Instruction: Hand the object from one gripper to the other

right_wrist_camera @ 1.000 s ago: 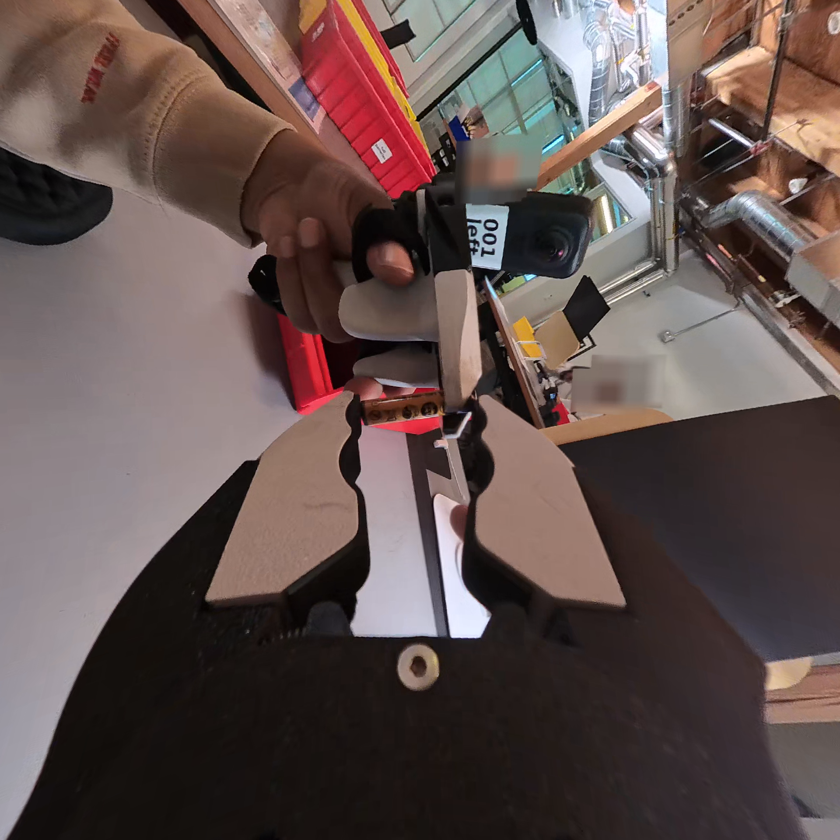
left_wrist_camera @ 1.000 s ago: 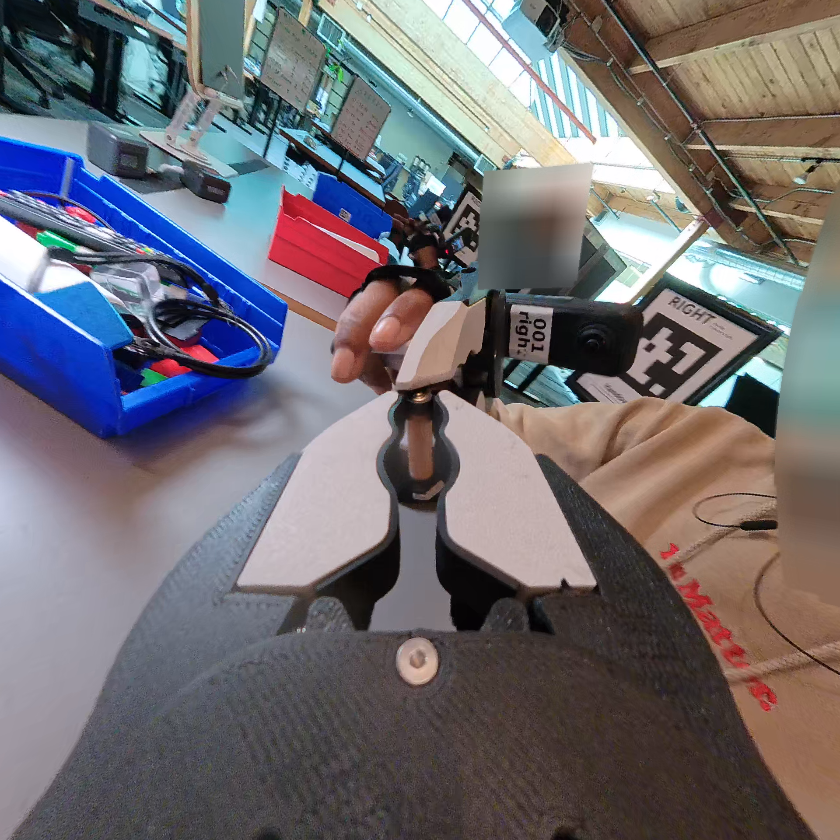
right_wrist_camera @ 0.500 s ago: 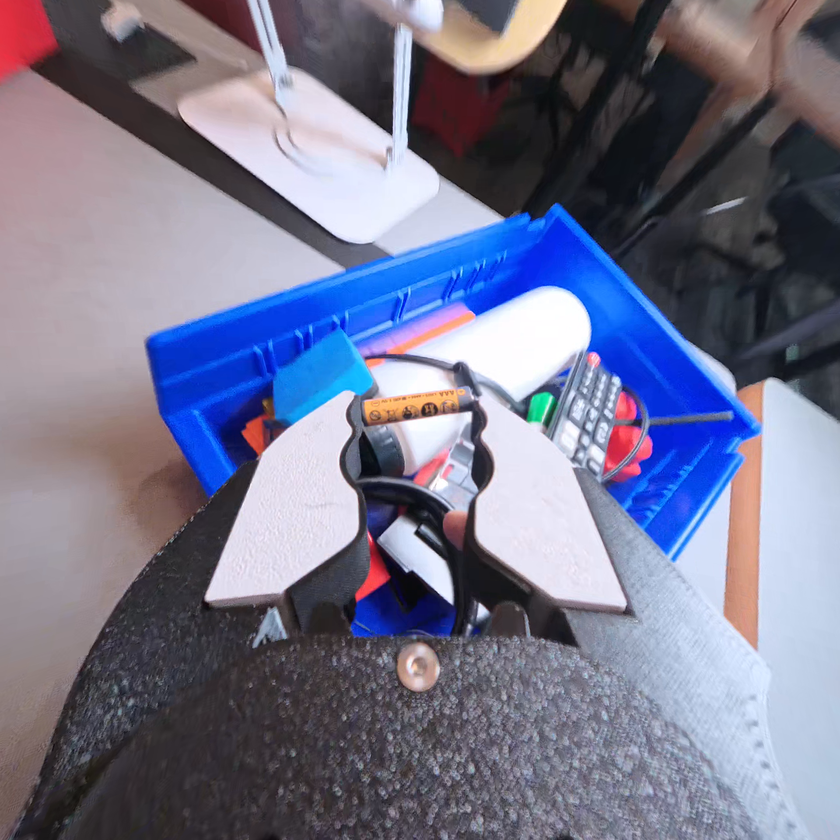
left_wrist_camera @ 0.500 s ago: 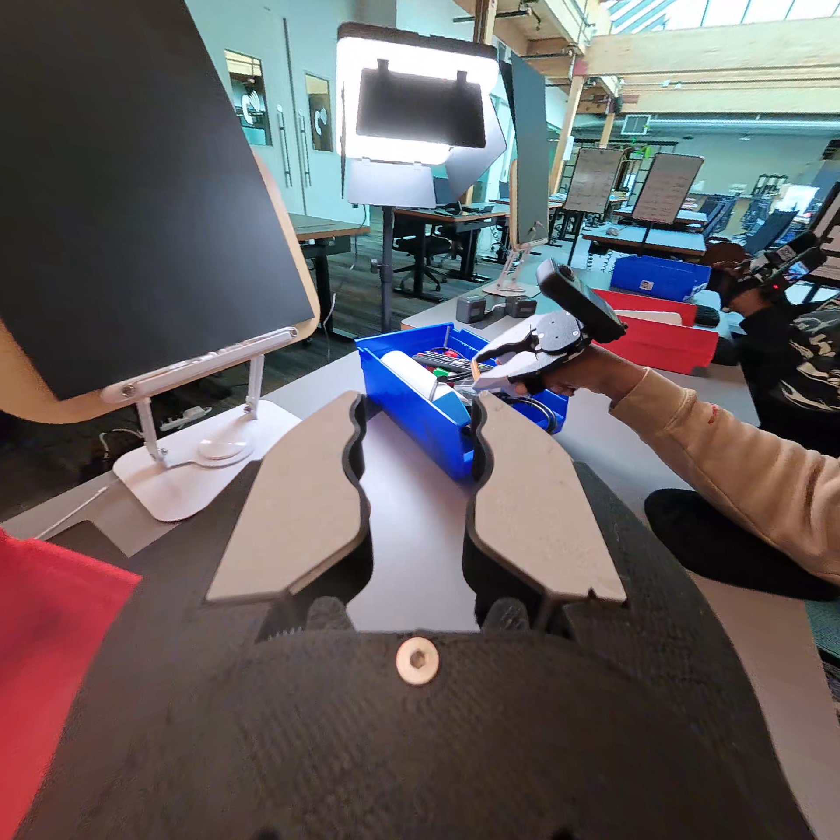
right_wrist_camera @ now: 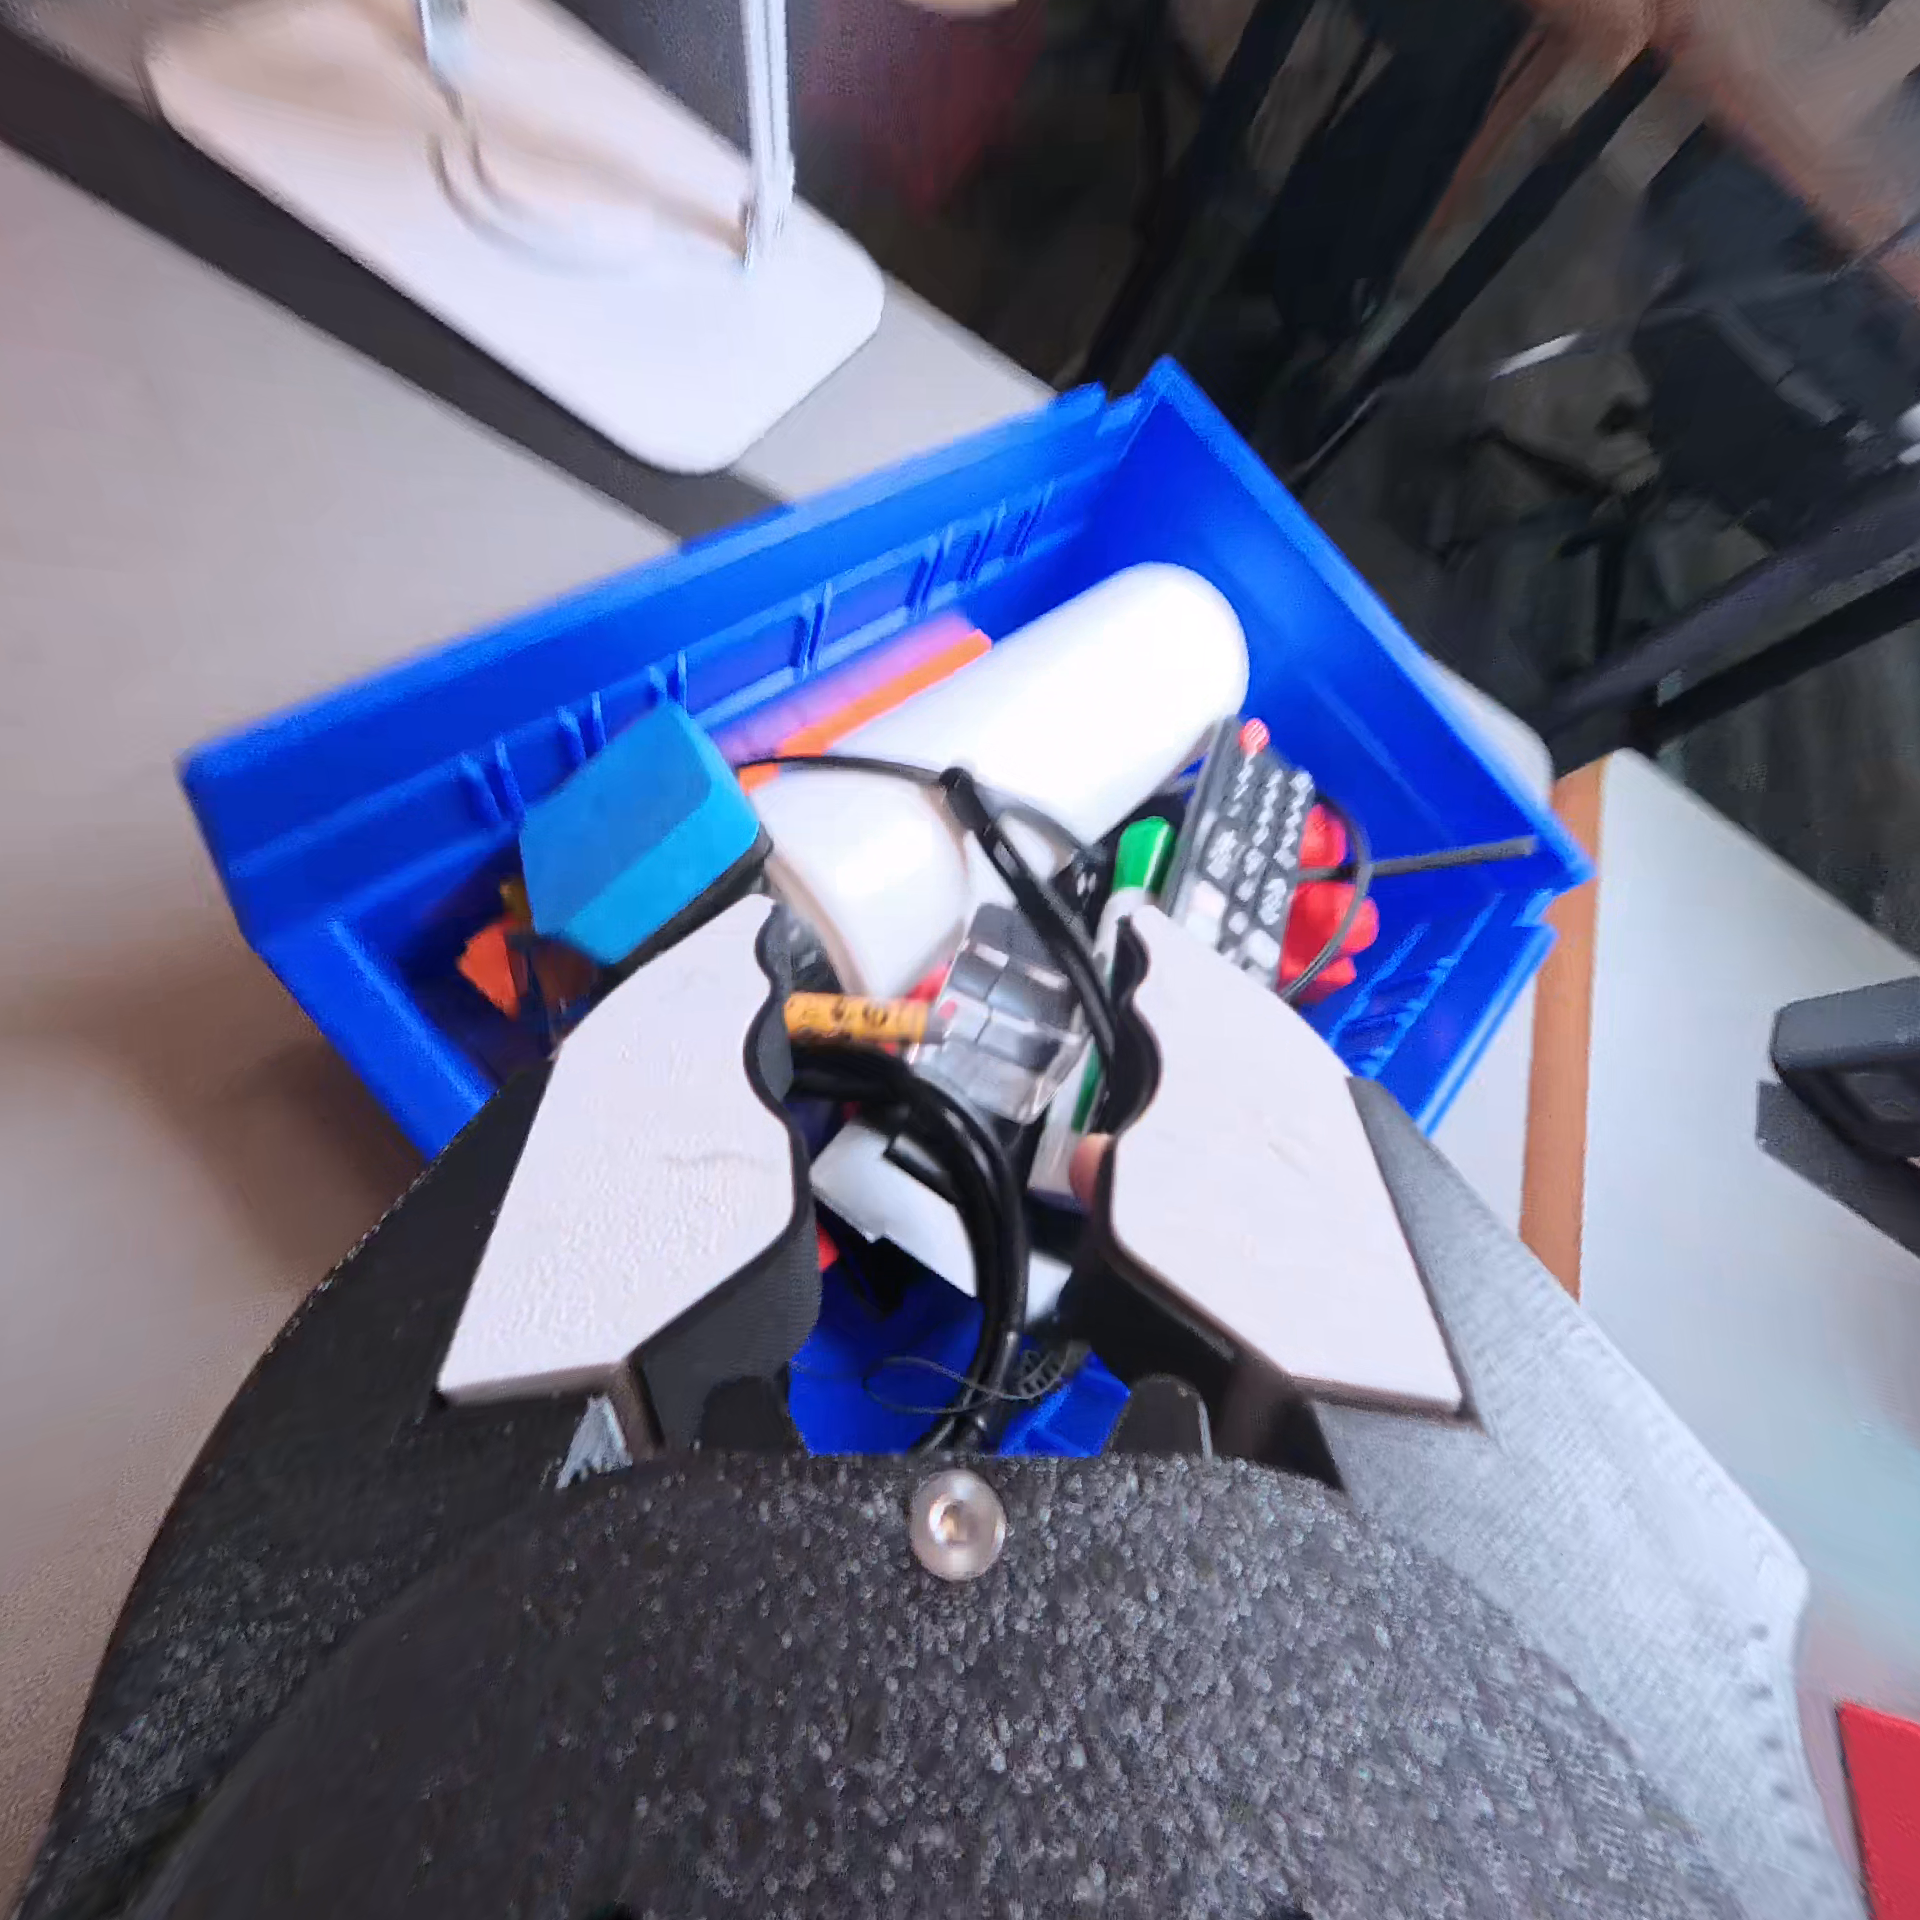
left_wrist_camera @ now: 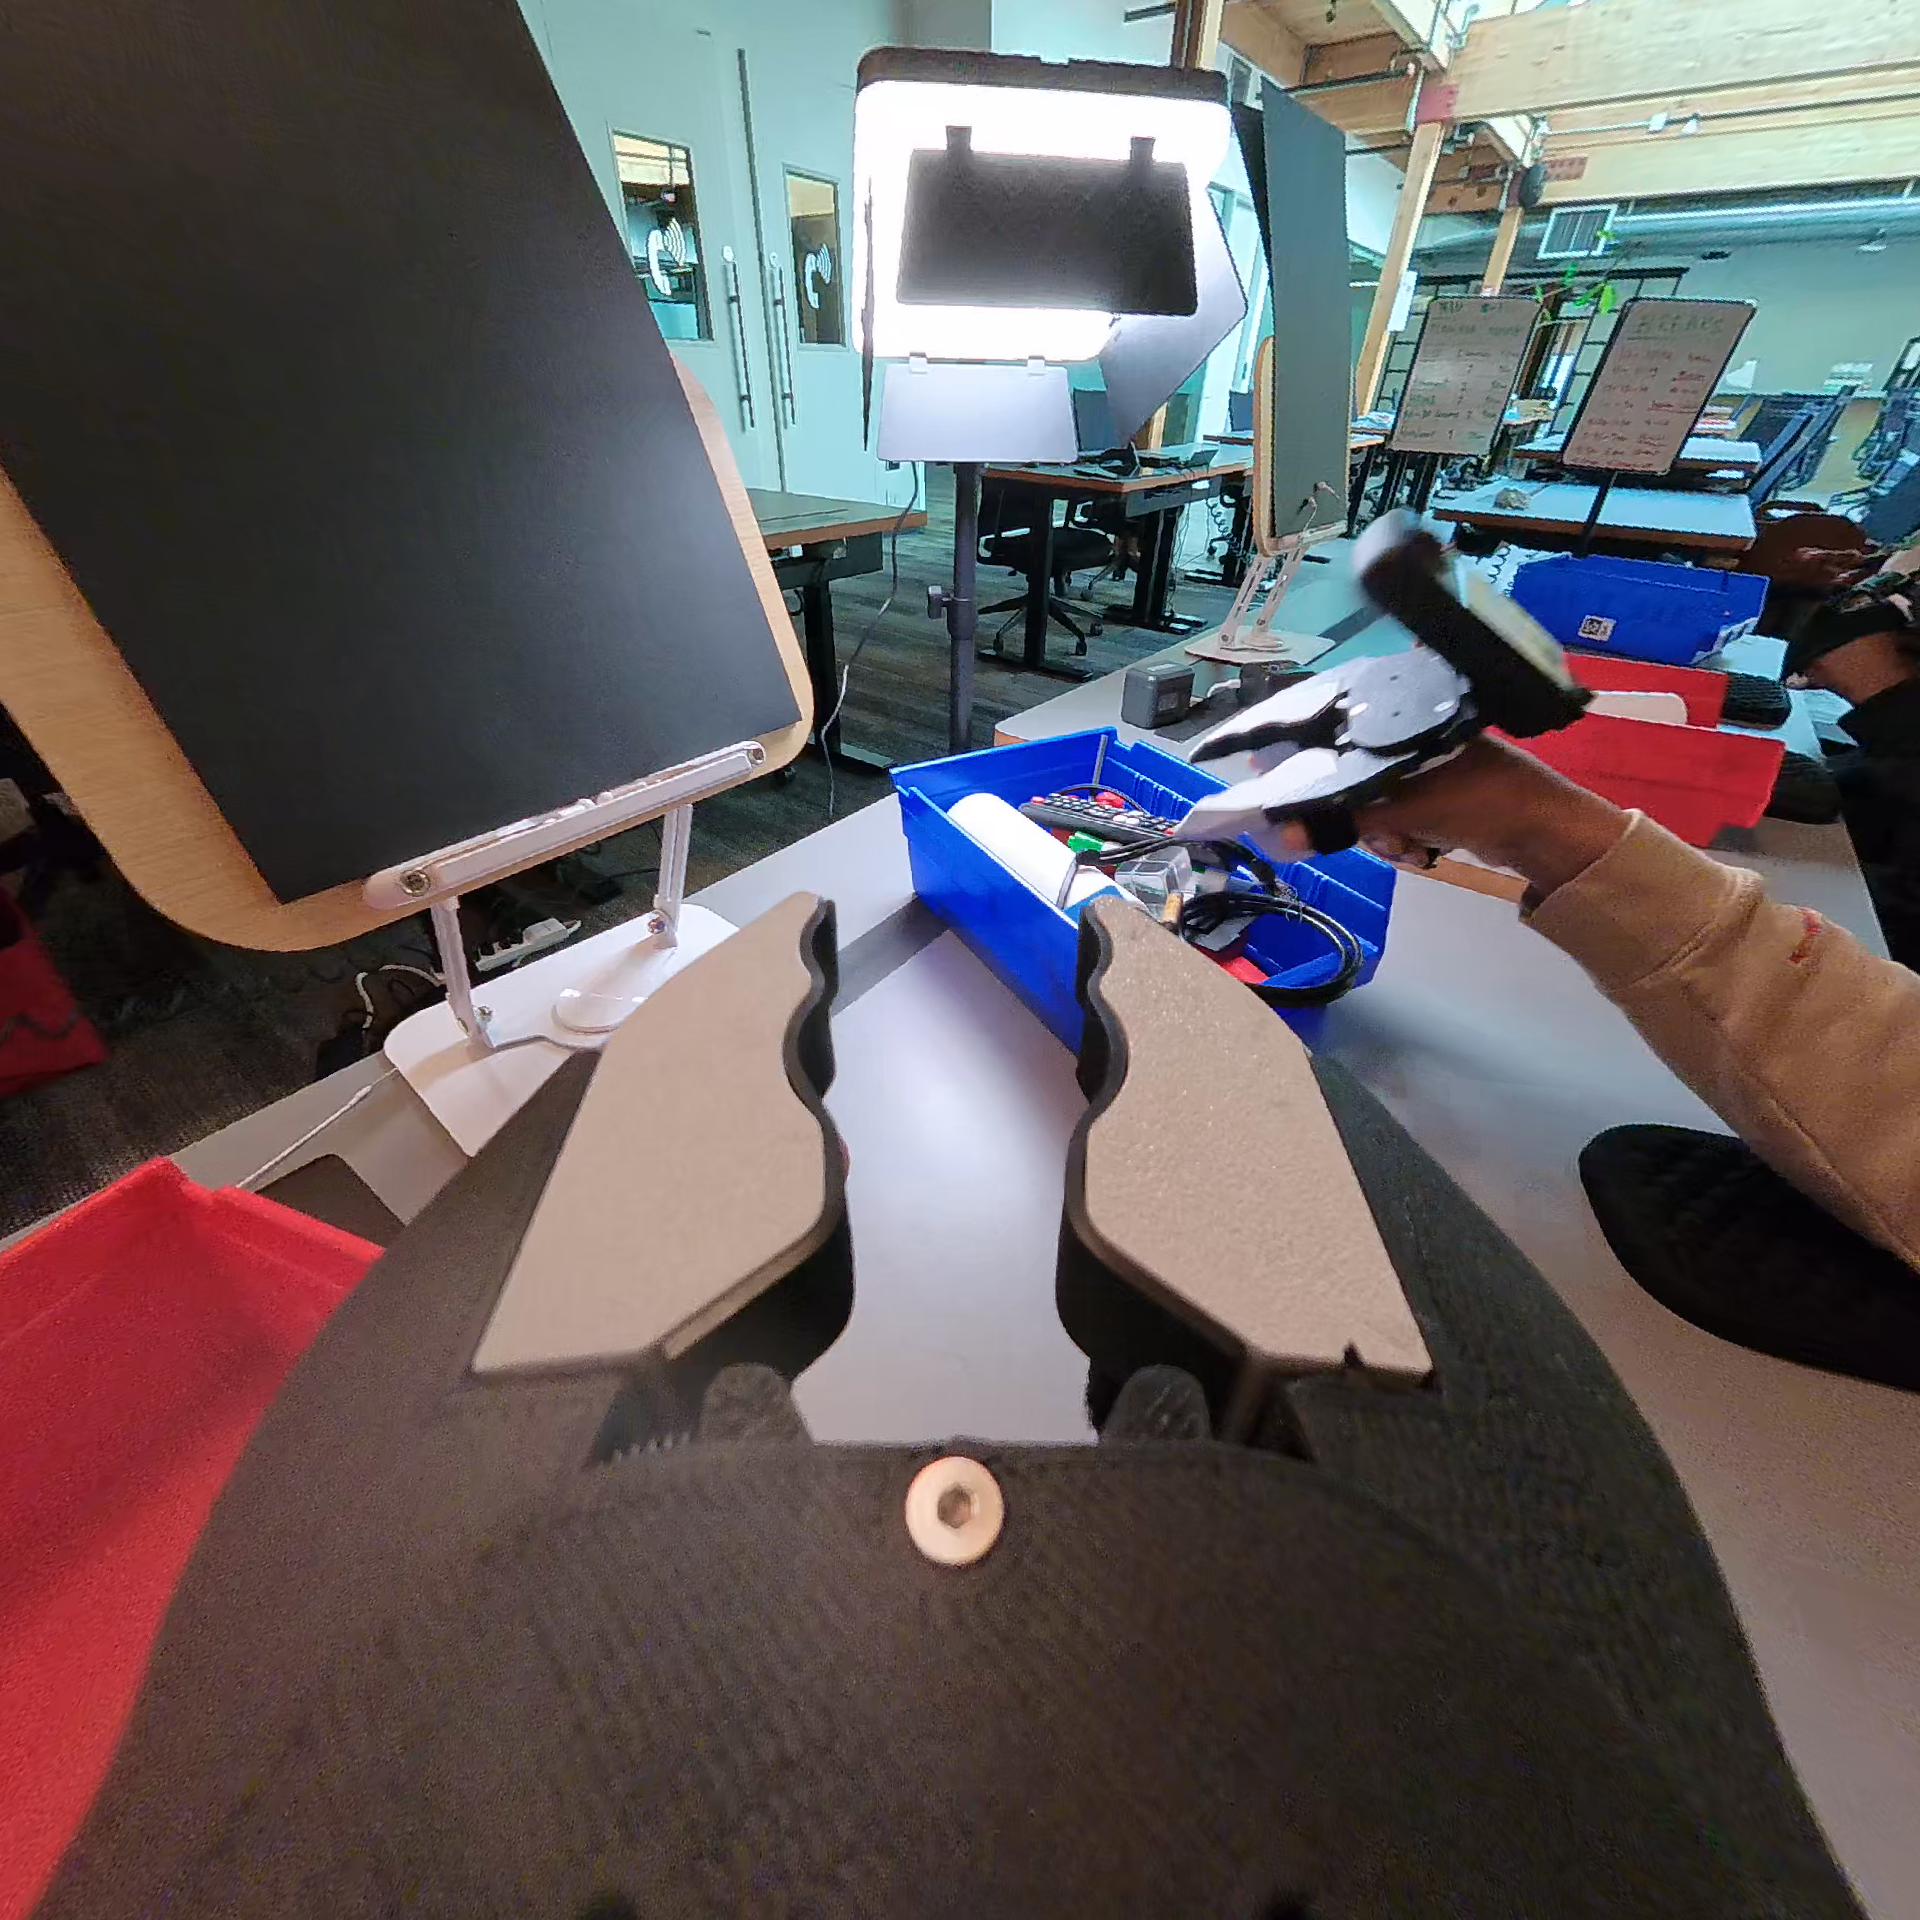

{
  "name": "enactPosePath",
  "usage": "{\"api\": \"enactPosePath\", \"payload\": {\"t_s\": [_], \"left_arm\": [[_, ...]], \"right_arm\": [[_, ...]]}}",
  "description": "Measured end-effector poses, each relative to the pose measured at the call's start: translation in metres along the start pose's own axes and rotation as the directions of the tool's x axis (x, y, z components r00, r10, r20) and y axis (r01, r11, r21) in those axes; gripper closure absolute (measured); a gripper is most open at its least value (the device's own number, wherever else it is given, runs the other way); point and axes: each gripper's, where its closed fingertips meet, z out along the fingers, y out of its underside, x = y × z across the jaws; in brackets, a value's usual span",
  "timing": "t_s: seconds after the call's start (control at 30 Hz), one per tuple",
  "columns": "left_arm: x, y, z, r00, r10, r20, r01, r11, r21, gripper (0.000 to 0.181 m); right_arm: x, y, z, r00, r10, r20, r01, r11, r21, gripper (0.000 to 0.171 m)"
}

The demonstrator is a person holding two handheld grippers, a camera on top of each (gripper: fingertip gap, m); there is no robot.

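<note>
A small yellow-and-black battery (right_wrist_camera: 852, 1016) lies loose among the clutter in the blue bin (right_wrist_camera: 416, 748), just off my right gripper's left finger and apart from the right one. My right gripper (right_wrist_camera: 951, 925) is open and hangs right above the bin. In the left wrist view it (left_wrist_camera: 1195, 790) hovers over the bin (left_wrist_camera: 966, 821), held by a hand in a beige sleeve. My left gripper (left_wrist_camera: 956, 914) is open and empty, low over the grey table, pointing at the bin from a short way off.
The bin holds a white cylinder (right_wrist_camera: 1039, 717), a remote (right_wrist_camera: 1247, 831), a black cable (right_wrist_camera: 966, 1195), a blue block (right_wrist_camera: 634, 842) and a clear block (right_wrist_camera: 997, 1029). A black panel on a white stand (left_wrist_camera: 540, 1039) is at the left. A red bin (left_wrist_camera: 125, 1403) is near left; more bins (left_wrist_camera: 1662, 748) far right. The gap from one gripper's tips to the other's is roughly 40 cm.
The grippers parted after meeting tip to tip. My right gripper carried the battery over the blue bin, then opened and let it go. My left gripper opened and swung away to face the bin.
</note>
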Motion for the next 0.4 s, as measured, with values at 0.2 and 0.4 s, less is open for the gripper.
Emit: {"api": "enactPosePath", "payload": {"t_s": [0.2,0.4], "left_arm": [[-0.017,-0.002,-0.008,0.999,-0.001,0.053,0.001,1.000,0.004,0.139],[-0.079,0.024,-0.021,0.983,0.013,0.181,0.022,0.982,-0.185,0.145]], "right_arm": [[0.000,-0.083,-0.074,0.986,0.125,0.115,-0.164,0.872,0.461,0.114],[-0.064,-0.126,-0.113,0.885,0.060,0.463,-0.352,0.736,0.578,0.121]]}}
